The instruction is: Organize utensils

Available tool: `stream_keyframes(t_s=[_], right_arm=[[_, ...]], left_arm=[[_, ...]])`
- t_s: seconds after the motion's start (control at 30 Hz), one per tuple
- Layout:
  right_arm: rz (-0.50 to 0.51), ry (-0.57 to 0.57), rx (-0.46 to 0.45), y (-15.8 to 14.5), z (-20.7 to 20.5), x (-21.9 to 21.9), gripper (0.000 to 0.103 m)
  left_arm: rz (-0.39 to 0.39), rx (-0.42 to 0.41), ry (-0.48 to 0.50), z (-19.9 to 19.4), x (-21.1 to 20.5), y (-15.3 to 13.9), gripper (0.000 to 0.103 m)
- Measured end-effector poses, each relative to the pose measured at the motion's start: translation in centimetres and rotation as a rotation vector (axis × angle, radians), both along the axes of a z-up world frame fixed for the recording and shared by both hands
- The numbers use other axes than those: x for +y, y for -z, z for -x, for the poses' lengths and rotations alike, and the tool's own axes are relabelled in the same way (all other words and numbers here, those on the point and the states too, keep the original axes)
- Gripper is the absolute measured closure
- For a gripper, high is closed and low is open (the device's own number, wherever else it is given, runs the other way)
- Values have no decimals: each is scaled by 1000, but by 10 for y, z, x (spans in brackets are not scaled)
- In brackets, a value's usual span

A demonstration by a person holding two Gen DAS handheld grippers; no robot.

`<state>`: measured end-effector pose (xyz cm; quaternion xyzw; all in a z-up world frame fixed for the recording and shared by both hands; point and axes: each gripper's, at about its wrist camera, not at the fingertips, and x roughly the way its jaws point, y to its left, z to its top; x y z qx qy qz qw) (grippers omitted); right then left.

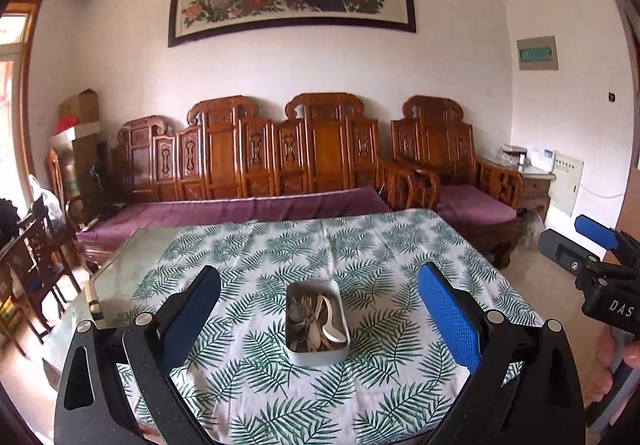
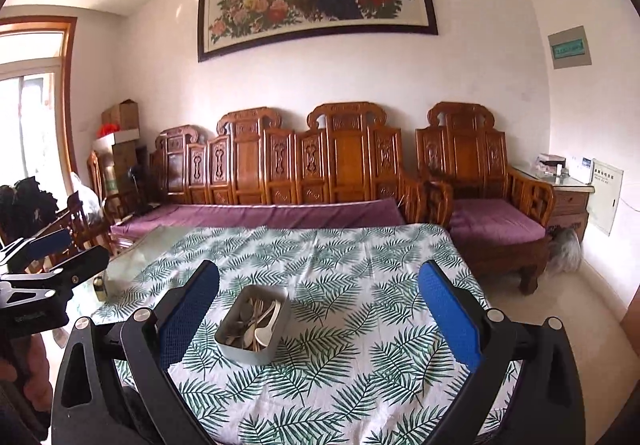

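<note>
Jaws on both of my grippers stand spread wide with nothing between them: left gripper (image 1: pixel 320 309) and right gripper (image 2: pixel 318 309) hang over the near edge of the worktop (image 1: pixel 400 245). Past them, at about 12 o'clock in the left view and 11 o'clock in the right, sits the metal tin (image 1: pixel 317 321), with the utensils (image 1: pixel 320 319), spoons and some wooden pieces, heaped inside it. No utensil lies loose on the leaf-print cloth (image 2: pixel 360 265). That fits either a finished gathering or a heap awaiting sorting; I cannot tell which. Farther back stands the wooden sofa (image 1: pixel 256 165).
</note>
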<state>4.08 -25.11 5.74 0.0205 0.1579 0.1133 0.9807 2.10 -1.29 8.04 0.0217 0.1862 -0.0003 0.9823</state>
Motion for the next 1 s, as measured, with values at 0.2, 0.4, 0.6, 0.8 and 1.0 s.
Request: stream_keyframes(t_s=[0.2,0.4,0.6,0.8,1.0], right_arm=[[4,7,-1,0,4,1,3],[6,6,10,4,1,2,3],[14,6,19,7,0,5,3],[19,8,23,8,0,8,3],[13,9,28,9,-1,8,3]], left_arm=[[15,-7,-9,4,3,0,8],[20,-5,-9,3,3,2,8],[20,-1,-11,3,2,4,8],[24,-2,-9,4,0,4,8],[28,-1,-9,4,2,4,8]])
